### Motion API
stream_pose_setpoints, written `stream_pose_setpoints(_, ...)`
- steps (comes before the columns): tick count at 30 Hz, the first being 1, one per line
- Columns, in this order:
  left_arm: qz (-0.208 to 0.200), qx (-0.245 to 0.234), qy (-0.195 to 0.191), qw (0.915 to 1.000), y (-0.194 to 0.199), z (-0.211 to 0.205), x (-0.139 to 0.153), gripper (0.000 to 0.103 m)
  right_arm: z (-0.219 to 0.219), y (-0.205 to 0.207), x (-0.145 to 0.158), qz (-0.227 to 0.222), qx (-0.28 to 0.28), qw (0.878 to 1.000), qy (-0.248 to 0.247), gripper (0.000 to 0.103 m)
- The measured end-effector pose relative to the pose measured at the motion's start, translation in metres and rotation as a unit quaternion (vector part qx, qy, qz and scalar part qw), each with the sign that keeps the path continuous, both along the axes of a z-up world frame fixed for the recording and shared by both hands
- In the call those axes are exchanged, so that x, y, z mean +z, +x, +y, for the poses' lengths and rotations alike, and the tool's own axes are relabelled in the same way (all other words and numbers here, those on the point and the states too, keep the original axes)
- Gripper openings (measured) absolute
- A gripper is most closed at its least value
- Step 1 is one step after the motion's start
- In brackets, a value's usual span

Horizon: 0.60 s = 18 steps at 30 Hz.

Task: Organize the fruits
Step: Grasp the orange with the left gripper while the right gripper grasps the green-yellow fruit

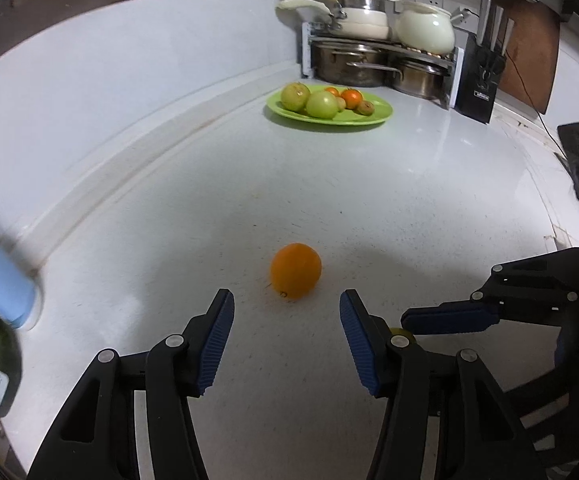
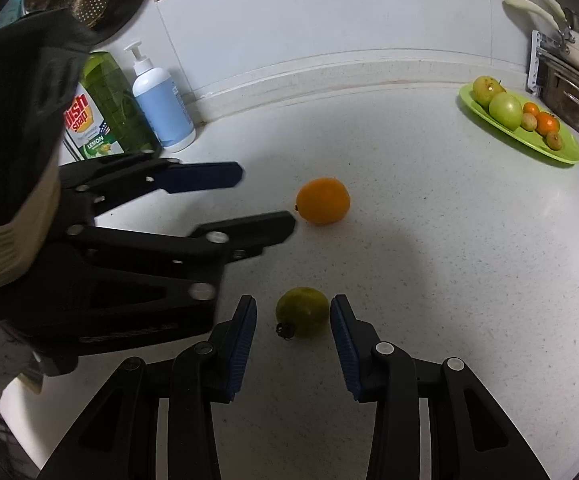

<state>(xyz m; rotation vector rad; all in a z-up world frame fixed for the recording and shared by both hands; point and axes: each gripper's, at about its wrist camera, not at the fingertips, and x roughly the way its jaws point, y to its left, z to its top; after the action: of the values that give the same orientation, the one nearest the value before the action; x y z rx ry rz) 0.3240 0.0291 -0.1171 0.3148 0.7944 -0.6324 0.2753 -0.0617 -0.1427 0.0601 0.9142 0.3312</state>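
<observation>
An orange (image 1: 296, 270) (image 2: 323, 201) lies on the white counter (image 1: 409, 200). My left gripper (image 1: 286, 304) (image 2: 265, 198) is open, and the orange sits just beyond its fingertips. A small yellow-green fruit (image 2: 302, 312) with a dark stem lies between the fingers of my right gripper (image 2: 294, 308). A gap shows at the left pad, and the right pad is close to the fruit or just touching it. In the left wrist view only a sliver of this fruit (image 1: 403, 334) shows under the right gripper's finger (image 1: 445, 318). A green plate (image 1: 369, 114) (image 2: 565, 152) farther back holds several fruits.
A green dish soap bottle (image 2: 105, 116) and a blue pump bottle (image 2: 163, 108) stand by the wall on the left. A rack of pots (image 1: 377, 64), a knife block (image 1: 481, 80) and a wooden board (image 1: 529, 40) fill the far corner behind the plate.
</observation>
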Motion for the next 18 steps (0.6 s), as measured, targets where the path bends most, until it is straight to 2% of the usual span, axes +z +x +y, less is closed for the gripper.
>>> stream_pose_setpoints(6, 0.011, -0.016, -0.001, 0.9998, 0.015, -0.008, -0.010, 0.049, -0.002, 0.006, -0.005, 0.009, -0.011, 1.000, 0.001, 0.039)
stream_pose_setpoints(10, 0.012, -0.023, -0.006, 0.9996, 0.021, -0.011, -0.013, 0.046, -0.002, 0.007, -0.005, 0.008, -0.015, 1.000, -0.003, 0.033)
stream_pose_setpoints(14, 0.011, -0.028, -0.004, 0.9995, 0.025, -0.015, -0.017, 0.035, -0.002, 0.006, -0.006, 0.009, -0.018, 1.000, -0.003, 0.031)
stream_pose_setpoints(18, 0.010, -0.027, -0.003, 0.9996, 0.025, -0.017, -0.018, 0.033, -0.004, 0.007, -0.005, 0.008, -0.023, 1.000, -0.002, 0.030)
